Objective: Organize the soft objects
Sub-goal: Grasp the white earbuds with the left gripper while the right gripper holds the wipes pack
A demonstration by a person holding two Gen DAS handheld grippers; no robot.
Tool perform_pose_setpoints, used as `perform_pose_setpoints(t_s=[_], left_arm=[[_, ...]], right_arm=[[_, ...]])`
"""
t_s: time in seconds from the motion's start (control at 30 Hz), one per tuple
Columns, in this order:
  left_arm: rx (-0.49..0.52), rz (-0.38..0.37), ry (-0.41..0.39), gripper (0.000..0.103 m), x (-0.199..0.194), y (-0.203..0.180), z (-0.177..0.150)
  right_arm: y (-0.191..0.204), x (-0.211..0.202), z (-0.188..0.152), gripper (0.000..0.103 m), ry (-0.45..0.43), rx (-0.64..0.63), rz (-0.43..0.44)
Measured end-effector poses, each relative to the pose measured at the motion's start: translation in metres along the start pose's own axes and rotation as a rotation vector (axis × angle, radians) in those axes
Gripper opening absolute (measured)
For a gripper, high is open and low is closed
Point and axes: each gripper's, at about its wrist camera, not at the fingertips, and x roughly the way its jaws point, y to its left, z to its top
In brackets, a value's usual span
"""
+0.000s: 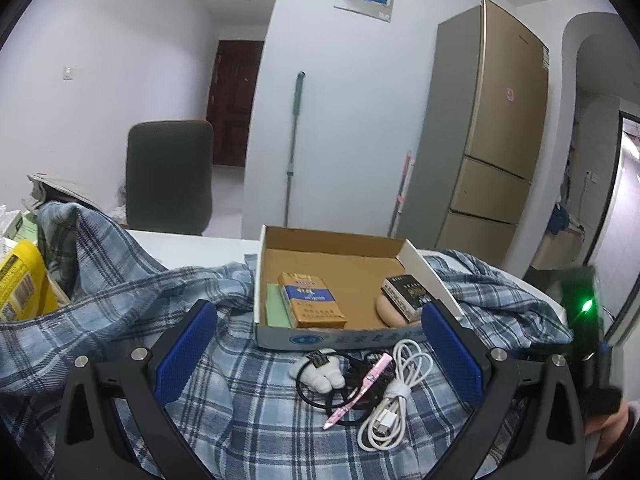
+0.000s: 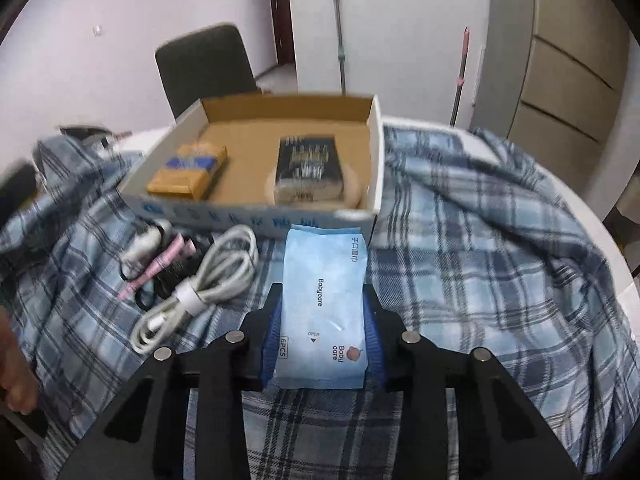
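Note:
My right gripper [image 2: 323, 300] is shut on a light blue wet-wipe pack [image 2: 324, 304] and holds it above the plaid cloth, just in front of the cardboard box [image 2: 256, 216]. The box [image 1: 276, 336] holds an orange pack [image 1: 310, 300], a green pad [image 1: 276, 308], a black-and-gold pack [image 1: 408, 292] and a beige puff [image 1: 386, 310]. My left gripper [image 1: 316, 344] is open, its blue pads wide apart on either side of a white plush toy [image 1: 318, 372], a pink pen [image 1: 356, 392] and a coiled white cable [image 1: 394, 396] in front of the box.
A blue plaid cloth [image 1: 260, 420] covers the white table [image 1: 192, 244]. A yellow bag [image 1: 20, 284] sits at the far left. A dark chair [image 1: 168, 176] stands behind the table, a fridge [image 1: 492, 132] at the right. A black hair tie and cord lie among the small items.

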Motion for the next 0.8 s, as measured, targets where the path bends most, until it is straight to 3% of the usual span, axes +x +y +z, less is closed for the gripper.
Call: perform_pose_setpoints(t_s=[0.17,0.47,0.6,0.7,0.8], left_arm=[[0.051,-0.064,0.061,0.103,0.011,-0.011,-0.002],[0.159,-0.163,0.191,0.064,0.03,-0.036,-0.013],[0.148,-0.142,0.252,0.048,0.042,-0.035,-0.016],[0.134,-0.103,0.285,0.046,0.047,-0.029,-0.016],[0.182,-0.046,0.297,0.046,0.047,-0.027,-0.014]], right_arm=[[-0.007,-0.037,0.01,0.037,-0.07,-0.011,0.022],[-0.026,-0.036,-0.008,0.037,-0.105,-0.015,0.005],[-0.034,-0.034,-0.01,0.037,-0.1,0.006,0.04],[-0.029,-0.033,-0.012,0.037,-0.101,-0.018,0.043],[-0.026,-0.03,-0.014,0.037,-0.093,-0.032,0.054]])
